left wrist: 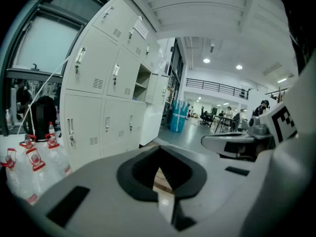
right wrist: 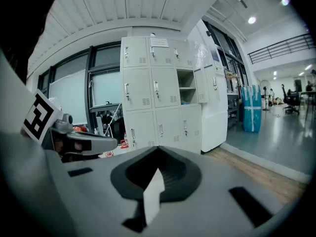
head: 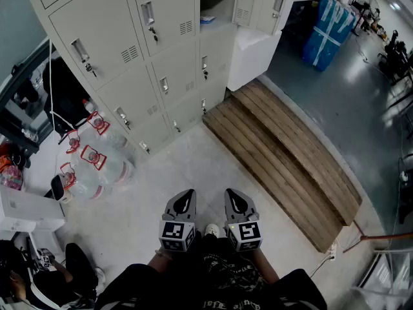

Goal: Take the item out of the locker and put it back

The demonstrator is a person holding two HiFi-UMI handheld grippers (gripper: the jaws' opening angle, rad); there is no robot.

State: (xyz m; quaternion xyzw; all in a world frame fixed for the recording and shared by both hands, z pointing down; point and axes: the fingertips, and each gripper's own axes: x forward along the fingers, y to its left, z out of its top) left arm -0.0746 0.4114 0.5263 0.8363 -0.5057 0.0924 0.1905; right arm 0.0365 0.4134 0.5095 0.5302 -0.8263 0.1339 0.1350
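Floor (head: pixel 161 186): pale concrete, scuffed, running out into a big open hall. The right gripper view shows a white ribbed ceiling, tall windows behind the lockers and a railed upper level far off.

Bank of pale metal lockers (head: pixel 122 50) along the upper left, doors shut, keys hanging in several locks. One compartment (head: pixel 217 2) at the end of the bank is open, with its door (head: pixel 258 2) swung out to the right. A small blue-and-white item (head: pixel 207 20) lies on its shelf, inside the locker and well apart from both grippers; too small to identify.

Low wooden platform (head: pixel 284 154) of long planks runs diagonally from the foot of the lockers toward the lower right. White box-like unit (head: pixel 253 53) just beside the open end of the bank. Clear water bottles (head: pixel 97 163) with red handles are clustered on the floor at the left, against the lockers. Blue-wrapped stack (head: pixel 330 30) at the far upper right.

Left gripper (head: pixel 187 196): low in the head view, tilted a little downward toward the lockers, jaws together, nothing between them.

Right gripper (head: pixel 232 196): just beside the left, same tilt, jaws fully together, nothing held. Neither touches a locker.
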